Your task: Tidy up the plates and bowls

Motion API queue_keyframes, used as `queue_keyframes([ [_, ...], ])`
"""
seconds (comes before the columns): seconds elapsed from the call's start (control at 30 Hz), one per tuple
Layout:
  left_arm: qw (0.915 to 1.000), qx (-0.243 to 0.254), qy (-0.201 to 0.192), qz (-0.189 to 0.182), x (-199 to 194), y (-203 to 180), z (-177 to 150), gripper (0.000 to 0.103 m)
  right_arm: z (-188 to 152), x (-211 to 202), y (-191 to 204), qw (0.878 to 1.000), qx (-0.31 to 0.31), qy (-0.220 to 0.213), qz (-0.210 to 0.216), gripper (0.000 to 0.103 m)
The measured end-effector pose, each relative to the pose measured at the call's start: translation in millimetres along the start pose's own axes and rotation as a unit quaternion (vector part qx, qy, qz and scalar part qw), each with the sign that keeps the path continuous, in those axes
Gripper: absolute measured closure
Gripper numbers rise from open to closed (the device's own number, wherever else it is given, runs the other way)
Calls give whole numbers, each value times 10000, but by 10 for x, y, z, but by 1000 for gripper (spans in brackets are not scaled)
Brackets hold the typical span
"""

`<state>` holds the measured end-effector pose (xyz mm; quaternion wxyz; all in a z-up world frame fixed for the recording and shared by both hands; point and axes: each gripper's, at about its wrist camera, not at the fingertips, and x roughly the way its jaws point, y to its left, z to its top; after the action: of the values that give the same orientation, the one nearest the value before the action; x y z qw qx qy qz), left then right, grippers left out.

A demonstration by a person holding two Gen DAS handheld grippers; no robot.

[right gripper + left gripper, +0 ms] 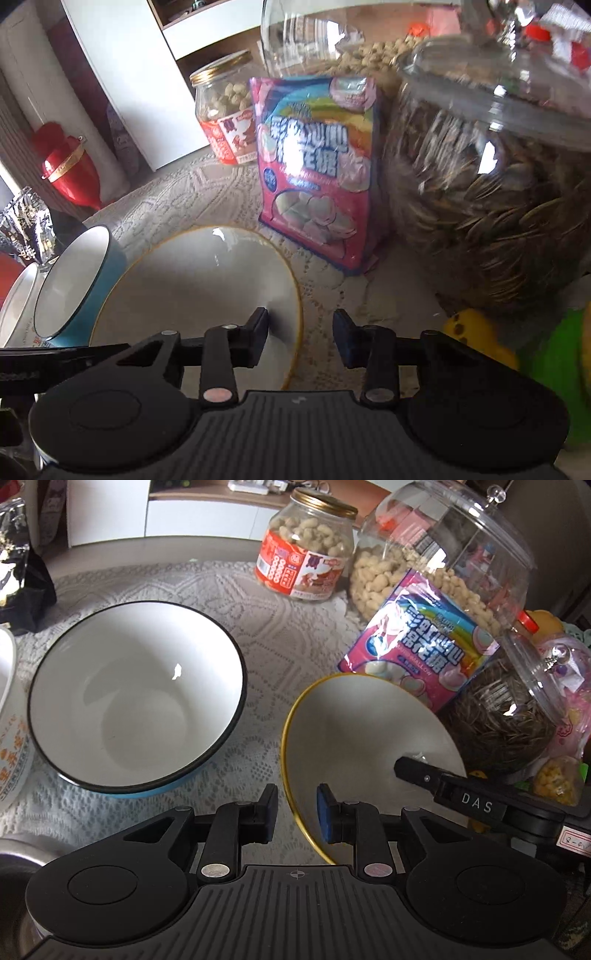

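Note:
A white bowl with a yellow rim sits tilted on the lace cloth; it also shows in the right wrist view. My left gripper is open, its fingers straddling the bowl's near left rim with a gap on both sides. My right gripper is open, straddling the bowl's right rim; one of its fingers shows inside the bowl. A blue bowl with a black rim and white inside stands to the left, also in the right wrist view.
A pink marshmallow bag, a jar of sunflower seeds, a big clear jar of puffs and a gold-lidded nut jar stand behind. A patterned white dish and a metal pot are at left.

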<state>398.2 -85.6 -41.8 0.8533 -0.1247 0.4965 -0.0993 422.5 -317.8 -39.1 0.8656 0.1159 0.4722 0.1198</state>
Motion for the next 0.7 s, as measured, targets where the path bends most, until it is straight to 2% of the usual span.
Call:
queue_keyframes([
  [0.07,9999,29,118,-49,98,4,17,78,-41,47,41,9996,-68,168,194,76],
  [0.1,9998,28,165,-117,131,4,16,79,-68,44,70,9994,-105,208,272,76],
  [0.17,9998,66,179,-110,125,-3,-13,77,-129,-6,171,9993,-265,170,199,76],
  [0.37,9990,63,358,-244,-137,92,-189,77,-316,-161,300,9984,-296,372,318,76],
  [0.5,9980,270,519,-234,-265,139,-353,79,-500,-306,383,9959,-615,497,441,76],
  [0.6,9962,292,641,-519,-394,190,-391,78,-598,-336,414,9948,-811,567,248,75],
  [0.7,9964,477,442,-550,-673,245,-303,78,-587,-535,419,9938,-1099,129,-131,75],
])
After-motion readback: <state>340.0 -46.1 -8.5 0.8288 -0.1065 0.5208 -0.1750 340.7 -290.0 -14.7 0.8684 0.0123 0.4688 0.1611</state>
